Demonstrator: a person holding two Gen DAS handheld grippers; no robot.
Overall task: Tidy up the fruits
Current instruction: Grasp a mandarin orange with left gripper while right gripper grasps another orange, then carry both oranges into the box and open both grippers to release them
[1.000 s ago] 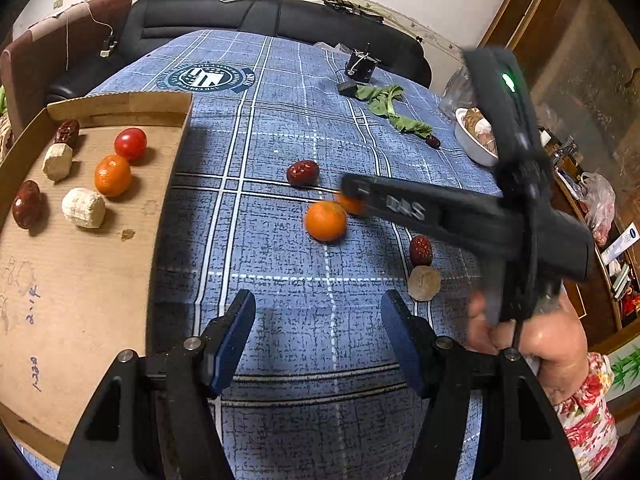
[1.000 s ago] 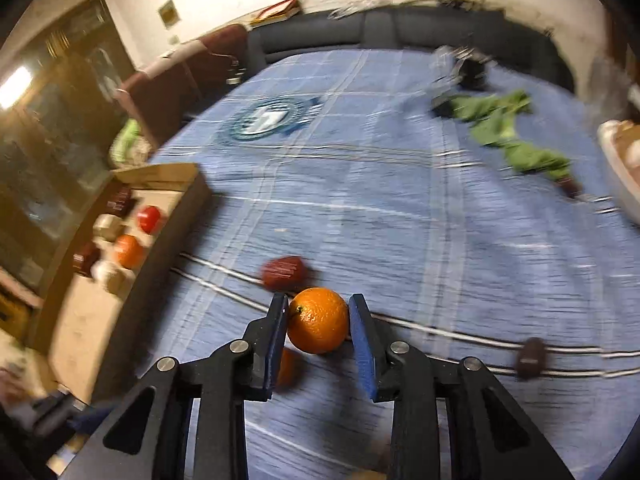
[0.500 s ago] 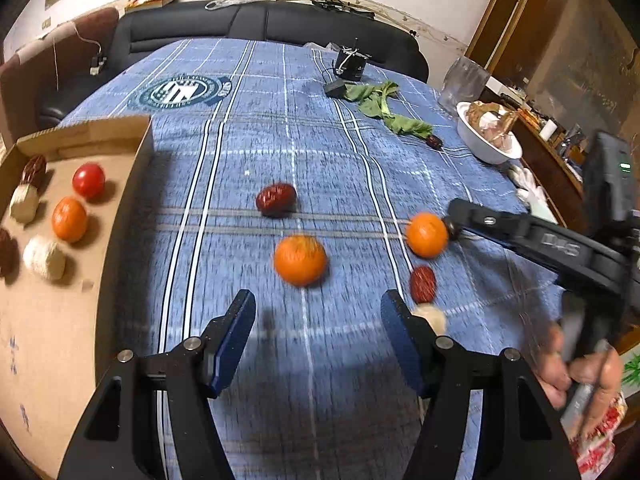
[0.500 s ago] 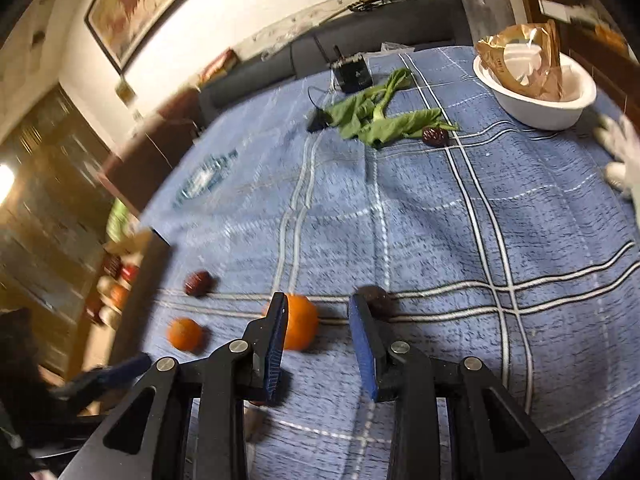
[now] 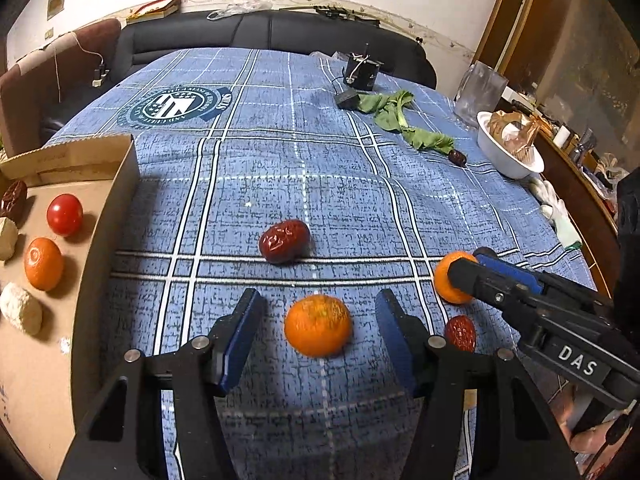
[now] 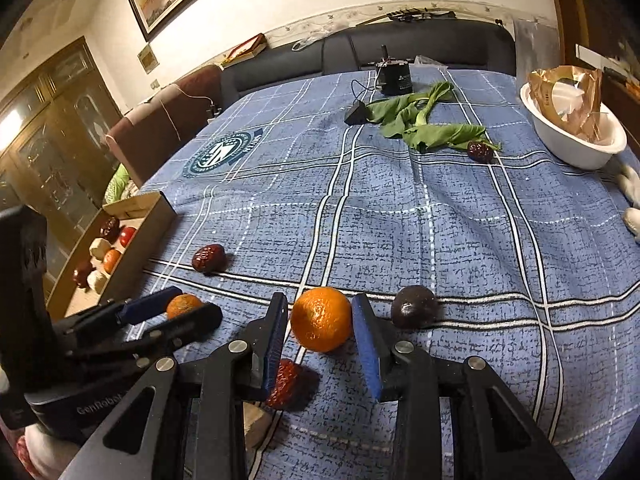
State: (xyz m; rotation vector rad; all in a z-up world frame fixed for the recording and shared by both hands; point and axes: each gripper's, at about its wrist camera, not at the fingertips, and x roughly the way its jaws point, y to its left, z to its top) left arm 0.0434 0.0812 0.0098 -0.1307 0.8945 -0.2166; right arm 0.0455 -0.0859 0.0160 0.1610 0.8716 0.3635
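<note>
The left gripper (image 5: 320, 322) stands with its jaws spread wide on either side of a mandarin (image 5: 318, 331) lying on the blue plaid tablecloth (image 5: 320, 160); clear gaps show between the fruit and both blue pads, so nothing is gripped. From the right wrist view only the top of that mandarin shows, the rest hidden behind the left gripper's fingers.

The right gripper (image 6: 320, 324) brackets a second mandarin (image 6: 321, 319), also on the cloth. Its jaws are parted and a sliver of space shows at each pad, so it looks released, though the left pad sits very near the peel. In the left wrist view this fruit is half covered by the gripper's fingertips.

A red jujube (image 5: 284, 241) lies alone farther out on the cloth. Another jujube (image 6: 283, 383) sits under the right gripper's left finger, partly covered, beside a pale lump cut off by the gripper body and hard to identify. A dark round fruit (image 6: 414, 306) rests just right of the right gripper.

The cardboard box (image 5: 116, 184) at the left edge, cropped by the frame, holds a cherry tomato (image 5: 64, 214), a mandarin, jujubes and pale chunks.
</note>
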